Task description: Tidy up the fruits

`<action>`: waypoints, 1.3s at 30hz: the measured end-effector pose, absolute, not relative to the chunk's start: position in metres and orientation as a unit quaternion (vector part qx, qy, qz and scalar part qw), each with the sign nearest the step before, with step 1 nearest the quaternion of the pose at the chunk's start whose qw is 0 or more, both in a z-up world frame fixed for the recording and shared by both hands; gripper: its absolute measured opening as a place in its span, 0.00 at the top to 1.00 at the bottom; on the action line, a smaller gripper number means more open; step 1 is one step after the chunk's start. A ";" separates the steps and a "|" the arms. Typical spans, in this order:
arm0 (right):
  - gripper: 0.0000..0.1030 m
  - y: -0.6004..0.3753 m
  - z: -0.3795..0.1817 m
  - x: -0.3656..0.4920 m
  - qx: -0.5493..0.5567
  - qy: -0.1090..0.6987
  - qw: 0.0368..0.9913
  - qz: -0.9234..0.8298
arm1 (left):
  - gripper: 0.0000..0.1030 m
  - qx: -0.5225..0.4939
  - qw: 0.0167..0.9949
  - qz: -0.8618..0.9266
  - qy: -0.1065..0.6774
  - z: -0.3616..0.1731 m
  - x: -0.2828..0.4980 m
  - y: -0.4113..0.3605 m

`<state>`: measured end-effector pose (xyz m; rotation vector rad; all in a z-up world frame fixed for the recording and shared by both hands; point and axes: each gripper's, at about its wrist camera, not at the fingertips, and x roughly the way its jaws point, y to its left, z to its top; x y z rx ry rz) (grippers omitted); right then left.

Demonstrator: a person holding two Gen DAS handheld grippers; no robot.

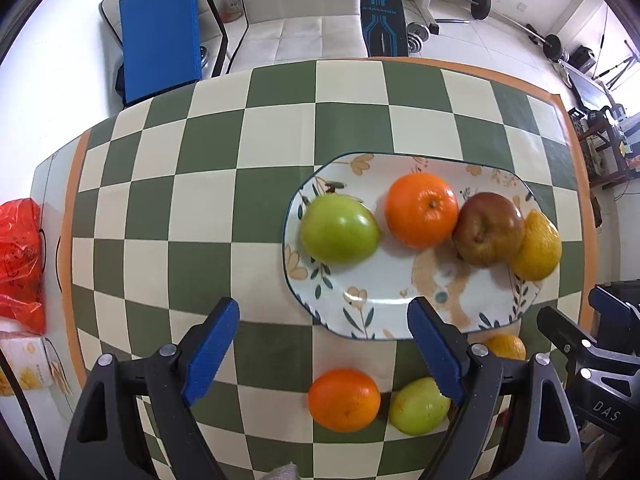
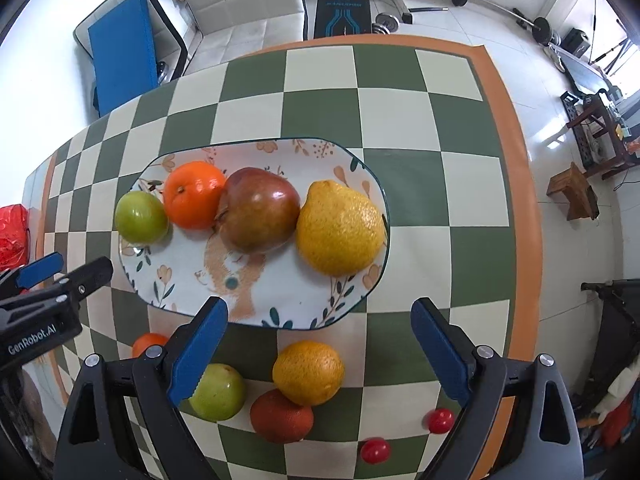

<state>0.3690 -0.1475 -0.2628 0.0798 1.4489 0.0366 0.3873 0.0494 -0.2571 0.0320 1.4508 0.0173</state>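
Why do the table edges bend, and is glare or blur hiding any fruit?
Left wrist: fisheye curves the table edge and checks; the fruit is sharp, with only a small highlight on the green apple. Right wrist: same bowing; window glare on the pear-shaped red fruit hides nothing; the two small red fruits near the bottom rim look soft. Both: dark corners, soft shadows.

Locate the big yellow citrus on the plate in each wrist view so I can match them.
Left wrist: the yellow citrus sits far right on the plate, partly behind the reddish fruit.
Right wrist: it lies centre, fully visible, at the plate's right end.
Shared landmark: the reddish fruit touches its left side in both.
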 end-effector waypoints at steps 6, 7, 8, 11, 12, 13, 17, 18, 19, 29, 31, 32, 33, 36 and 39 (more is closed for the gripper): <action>0.08 -0.148 -0.234 0.340 0.030 0.636 0.771 0.013 | 0.16 0.004 0.782 0.014 0.623 -0.225 0.356 0.050; 0.08 -0.147 -0.230 0.336 0.029 0.631 0.775 0.013 | 0.16 0.003 0.785 0.013 0.619 -0.221 0.352 0.050; 0.08 -0.148 -0.222 0.328 0.029 0.625 0.780 0.012 | 0.16 0.003 0.789 0.012 0.614 -0.216 0.348 0.049; 0.08 -0.150 -0.206 0.314 0.030 0.612 0.790 0.013 | 0.16 0.007 0.803 0.008 0.595 -0.196 0.330 0.046; 0.08 -0.151 -0.200 0.309 0.030 0.608 0.794 0.014 | 0.16 0.008 0.806 0.006 0.592 -0.192 0.326 0.045; 0.08 -0.152 -0.196 0.305 0.030 0.604 0.796 0.014 | 0.16 0.010 0.810 0.004 0.586 -0.186 0.320 0.044; 0.08 -0.155 -0.171 0.283 0.028 0.584 0.811 0.017 | 0.16 0.008 0.819 -0.001 0.573 -0.168 0.299 0.040; 0.08 -0.156 -0.164 0.276 0.027 0.579 0.814 0.018 | 0.16 0.006 0.821 -0.002 0.570 -0.165 0.295 0.040; 0.08 -0.156 -0.159 0.272 0.027 0.575 0.817 0.018 | 0.16 0.006 0.824 -0.002 0.566 -0.160 0.290 0.039; 0.08 -0.160 -0.099 0.223 0.033 0.532 0.846 0.024 | 0.16 0.003 0.847 -0.010 0.532 -0.115 0.251 0.031; 0.08 -0.162 -0.089 0.215 0.039 0.524 0.850 0.027 | 0.16 0.002 0.853 -0.008 0.521 -0.105 0.246 0.030; 0.08 -0.162 -0.085 0.212 0.039 0.520 0.853 0.025 | 0.16 -0.001 0.856 -0.008 0.517 -0.100 0.244 0.031; 0.08 -0.162 -0.082 0.210 0.039 0.517 0.855 0.025 | 0.16 -0.004 0.858 -0.008 0.513 -0.096 0.242 0.031; 0.08 -0.163 -0.071 0.201 0.046 0.507 0.860 0.027 | 0.16 -0.002 0.866 -0.008 0.501 -0.084 0.237 0.030; 0.08 -0.164 -0.064 0.197 0.052 0.501 0.863 0.027 | 0.16 -0.002 0.869 -0.008 0.495 -0.079 0.236 0.030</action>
